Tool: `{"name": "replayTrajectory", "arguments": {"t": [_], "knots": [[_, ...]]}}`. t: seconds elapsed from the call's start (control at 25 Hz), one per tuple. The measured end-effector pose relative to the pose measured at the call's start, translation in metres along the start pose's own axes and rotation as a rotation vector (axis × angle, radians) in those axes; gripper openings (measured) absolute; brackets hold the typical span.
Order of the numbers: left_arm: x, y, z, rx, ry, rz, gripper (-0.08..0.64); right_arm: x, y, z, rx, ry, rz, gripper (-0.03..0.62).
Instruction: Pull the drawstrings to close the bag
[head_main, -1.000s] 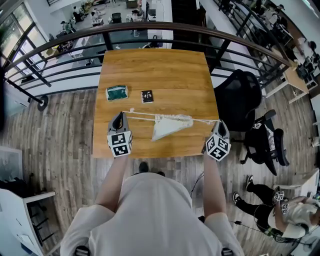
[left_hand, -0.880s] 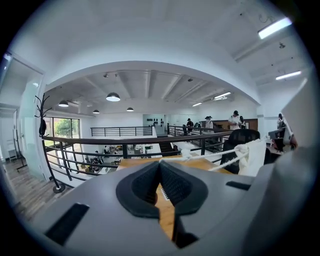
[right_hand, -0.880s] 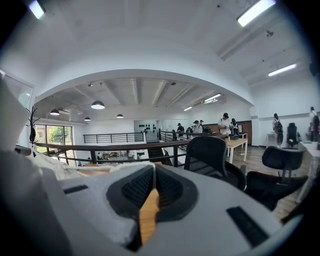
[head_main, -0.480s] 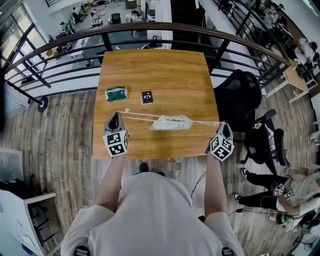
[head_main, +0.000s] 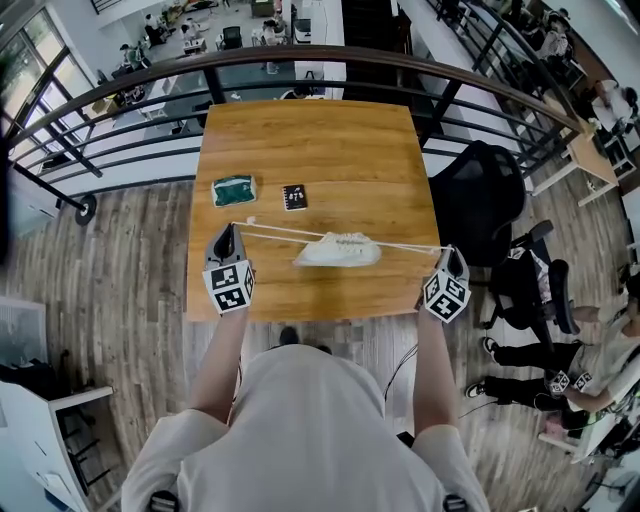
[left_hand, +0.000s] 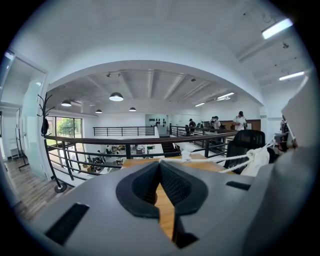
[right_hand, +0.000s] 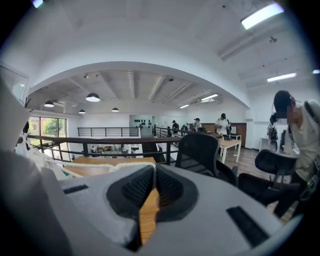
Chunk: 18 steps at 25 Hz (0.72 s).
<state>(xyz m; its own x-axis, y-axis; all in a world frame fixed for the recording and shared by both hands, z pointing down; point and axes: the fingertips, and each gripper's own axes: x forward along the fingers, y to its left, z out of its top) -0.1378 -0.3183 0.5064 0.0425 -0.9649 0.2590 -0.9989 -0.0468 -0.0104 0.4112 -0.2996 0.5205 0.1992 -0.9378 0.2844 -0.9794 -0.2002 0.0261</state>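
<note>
A small white drawstring bag (head_main: 340, 249) lies bunched up near the front of the wooden table (head_main: 310, 150). Its cords run taut to both sides. My left gripper (head_main: 231, 233) is shut on the left drawstring (head_main: 280, 232) at the table's left edge. In the left gripper view that cord (left_hand: 220, 162) leaves the closed jaws (left_hand: 160, 162) and runs right to the bag (left_hand: 257, 159). My right gripper (head_main: 449, 253) is shut on the right drawstring (head_main: 410, 246) just past the table's right edge. In the right gripper view the cord (right_hand: 125, 165) leads left from the closed jaws (right_hand: 154, 167).
A green pouch (head_main: 233, 188) and a small black card (head_main: 294, 196) lie on the table's left half, behind the cord. A black office chair (head_main: 480, 200) stands right of the table. A dark railing (head_main: 300, 55) curves behind it.
Both grippers have moved a little further apart. The bag, which hung down as a triangle, is now gathered into a flatter bunch along the taut cord.
</note>
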Motion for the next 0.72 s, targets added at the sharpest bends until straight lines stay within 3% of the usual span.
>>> {"name": "replayTrajectory", "arguments": {"t": [0.32,0.72], "knots": [[0.004,-0.002,0.011,0.031,-0.012,-0.065,-0.005,-0.006,0.027,0.01,-0.089,-0.012,0.065,0.005],[0.01,-0.005,0.027,0.009,-0.018,-0.169,-0.005,-0.019,0.074,0.03,-0.113,-0.035,0.145,0.005]]}}
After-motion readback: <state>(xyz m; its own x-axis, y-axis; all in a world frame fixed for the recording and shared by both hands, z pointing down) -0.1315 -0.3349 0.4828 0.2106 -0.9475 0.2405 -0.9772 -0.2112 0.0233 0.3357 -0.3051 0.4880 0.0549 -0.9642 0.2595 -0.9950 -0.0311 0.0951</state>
